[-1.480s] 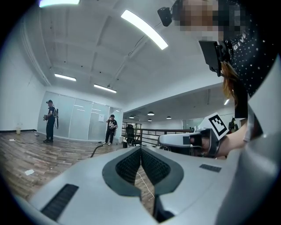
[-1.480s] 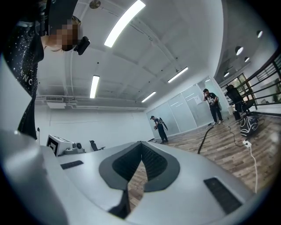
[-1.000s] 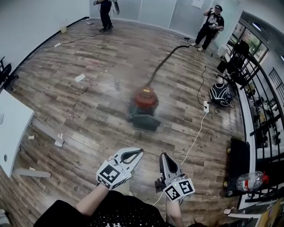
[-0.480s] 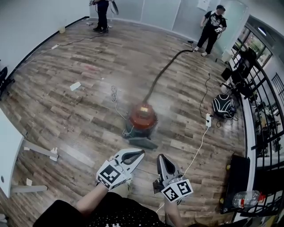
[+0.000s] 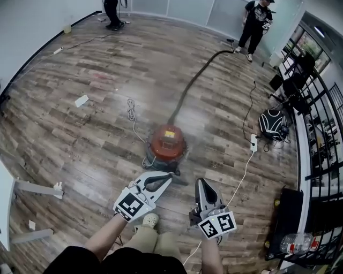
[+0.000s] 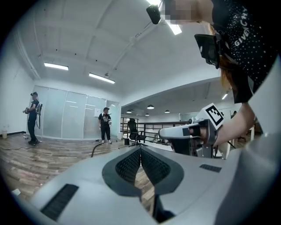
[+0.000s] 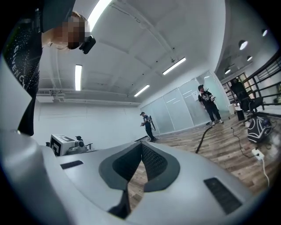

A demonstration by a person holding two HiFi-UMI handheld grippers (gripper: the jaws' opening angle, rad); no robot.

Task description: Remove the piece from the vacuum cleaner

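A red canister vacuum cleaner [image 5: 167, 144] stands on the wood floor, on a dark base, with a long dark hose [image 5: 194, 77] running away toward the back right. My left gripper [image 5: 168, 178] is shut and empty, its tips just short of the vacuum's near side. My right gripper [image 5: 201, 183] is also shut and empty, a little to the right of and nearer than the vacuum. In the left gripper view the left gripper [image 6: 140, 148] points level across the room and the right gripper [image 6: 164, 132] shows beside it. In the right gripper view the right gripper [image 7: 141, 144] points likewise, with the hose [image 7: 203, 137] ahead.
A white cable with a power strip [image 5: 253, 142] runs along the floor at the right. A dark backpack [image 5: 271, 124] lies by the black railing [image 5: 321, 134]. Two people stand at the far wall: a person [image 5: 256, 24] and another person [image 5: 111, 13]. White scraps [image 5: 81, 100] and a loose cord [image 5: 130, 109] lie at the left.
The vacuum cleaner has come closer in the head view, from well ahead to just beyond the gripper tips. Both grippers stayed shut.
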